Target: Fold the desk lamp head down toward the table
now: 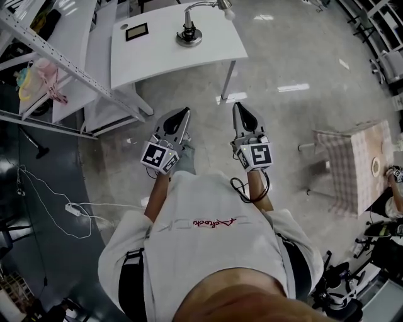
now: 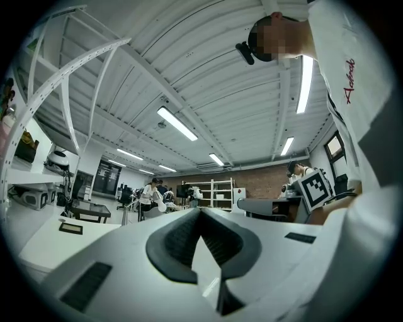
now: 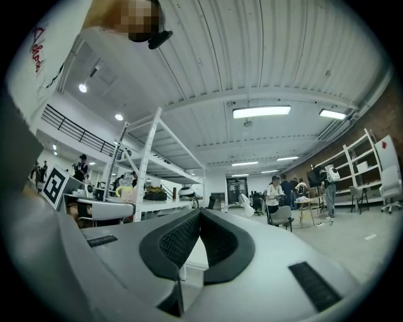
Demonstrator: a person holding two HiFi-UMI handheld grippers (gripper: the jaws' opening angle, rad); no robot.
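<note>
The desk lamp stands on the white table (image 1: 157,53) at the top of the head view. Its round base (image 1: 189,35) is near the far edge, and its curved neck rises to the head (image 1: 225,7) at the picture's top. Both grippers hang over the floor well short of the table's near edge. My left gripper (image 1: 182,114) and right gripper (image 1: 240,109) point toward the table, side by side. Each is shut with nothing between its jaws. The left gripper view shows the closed pads (image 2: 182,242), and the right gripper view shows the lamp head (image 3: 245,202) far ahead.
A small black device (image 1: 136,31) lies on the table left of the lamp. A metal shelving rack (image 1: 56,56) stands at the left. A cable with a power strip (image 1: 73,209) lies on the floor. A checked-cloth table (image 1: 359,163) is at the right.
</note>
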